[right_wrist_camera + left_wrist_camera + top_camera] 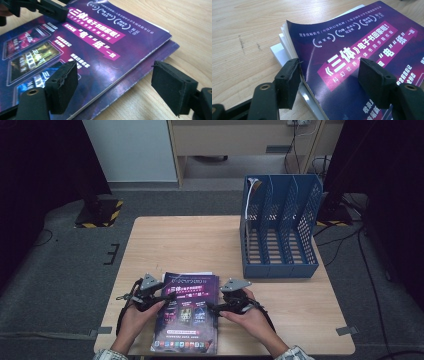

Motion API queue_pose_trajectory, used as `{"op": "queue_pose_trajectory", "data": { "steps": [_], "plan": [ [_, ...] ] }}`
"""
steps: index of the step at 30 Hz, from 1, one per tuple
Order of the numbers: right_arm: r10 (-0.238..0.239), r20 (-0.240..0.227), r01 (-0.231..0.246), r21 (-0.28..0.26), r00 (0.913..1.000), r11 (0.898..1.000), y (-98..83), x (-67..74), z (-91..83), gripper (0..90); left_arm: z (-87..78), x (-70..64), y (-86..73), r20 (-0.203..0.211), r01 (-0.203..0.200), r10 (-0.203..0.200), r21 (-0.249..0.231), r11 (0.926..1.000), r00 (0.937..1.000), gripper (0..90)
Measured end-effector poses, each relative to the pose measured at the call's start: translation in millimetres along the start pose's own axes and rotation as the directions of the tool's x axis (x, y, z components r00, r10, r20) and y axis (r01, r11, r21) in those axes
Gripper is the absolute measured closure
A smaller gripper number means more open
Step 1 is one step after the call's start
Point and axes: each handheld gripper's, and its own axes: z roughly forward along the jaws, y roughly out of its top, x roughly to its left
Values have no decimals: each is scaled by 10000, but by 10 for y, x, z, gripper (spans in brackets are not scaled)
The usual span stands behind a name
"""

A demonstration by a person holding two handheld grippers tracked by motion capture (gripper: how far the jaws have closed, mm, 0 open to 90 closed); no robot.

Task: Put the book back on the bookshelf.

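Note:
A stack of purple magazines (pixel 186 315) lies on the wooden table (pixel 180 240) near its front edge. The top one's cover (pixel 352 42) carries white Chinese lettering, and its corner curls up over white pages. My left gripper (pixel 162 299) is at the stack's left edge. Its jaws (pixel 329 82) are open, one pad beside the cover's edge and the other above the cover. My right gripper (pixel 212 307) is at the right edge, also open (pixel 115 85). One of its pads hangs over the cover (pixel 100 50), the other over bare table past a lower magazine (pixel 150 62).
A blue file rack (pixel 280 227) with several upright slots stands at the table's back right. A white book edge (pixel 277 53) sticks out under the stack. The left gripper's jaws (pixel 50 10) appear at the top left of the right gripper view.

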Motion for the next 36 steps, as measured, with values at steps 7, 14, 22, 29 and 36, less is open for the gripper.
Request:
{"op": "queue_pose_trajectory", "data": {
  "steps": [7, 14, 22, 29, 36],
  "plan": [
    [269, 46, -269, 181, 9996, 9995, -25, -55, 33, 182, 26, -12, 13, 159, -103, 103, -44, 9999, 9998, 342],
    [477, -81, -475, 301, 9988, 9984, -38, -81, 47, 150, 70, -65, 46, 188, -325, 326, -49, 9995, 9993, 341],
    [644, -21, -643, 282, 9979, 9975, -48, -126, 57, 111, 108, -138, 77, 195, -643, 644, -66, 9979, 9977, 347],
    [1310, -309, -1301, 290, 9909, 9911, -83, -182, 86, 81, 117, -121, 74, 321, -539, 541, -90, 9985, 9980, 340],
    [1473, -410, -1460, 315, 9882, 9888, -93, -198, 95, 77, 37, -97, 35, 487, -377, 368, 167, 9992, 9981, 322]
  ]
}}
